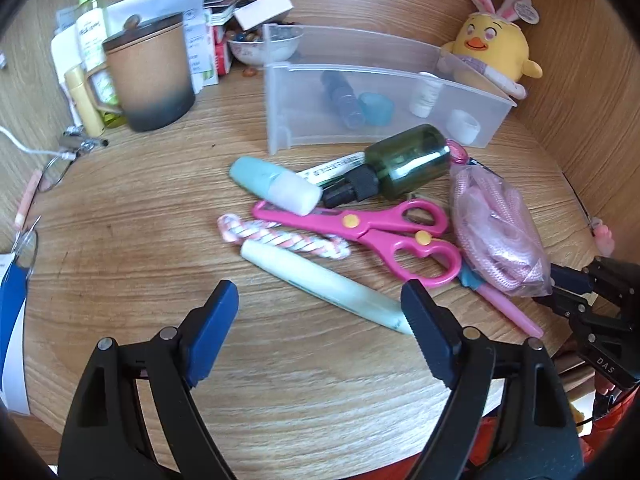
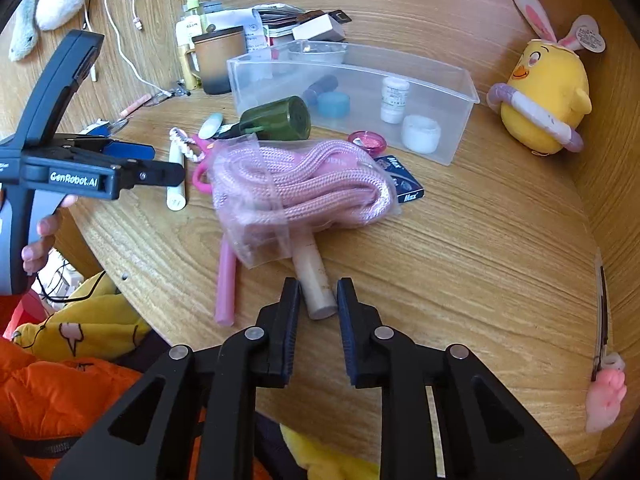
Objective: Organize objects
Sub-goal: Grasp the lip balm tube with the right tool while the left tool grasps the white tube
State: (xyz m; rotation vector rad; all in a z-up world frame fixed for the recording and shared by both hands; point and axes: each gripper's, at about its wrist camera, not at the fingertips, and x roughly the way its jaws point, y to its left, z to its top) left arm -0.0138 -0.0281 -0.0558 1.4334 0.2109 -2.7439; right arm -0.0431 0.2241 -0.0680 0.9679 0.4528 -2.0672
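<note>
A clear plastic bin (image 1: 280, 92) (image 2: 460, 100) stands at the back of the desk with several small bottles and jars inside. In front of it lie a dark green bottle (image 1: 408, 160) (image 2: 280, 120), pink scissors (image 1: 380, 236), a pale mint tube (image 1: 320, 280), a striped twisted cord (image 1: 280, 238) and a bagged pink rope (image 1: 500, 232) (image 2: 304, 184). My left gripper (image 1: 320, 300) is open above the mint tube. My right gripper (image 2: 318, 292) is partly open, empty, its fingertips either side of a beige stick's (image 2: 316, 284) near end.
A brown mug (image 1: 148, 76), bottles, boxes and a bowl crowd the back left. A yellow plush chick (image 1: 496, 48) (image 2: 548, 100) sits at the back right. A blue Max box (image 2: 404, 180) lies by the bin. Glasses (image 1: 52, 172) lie at the left.
</note>
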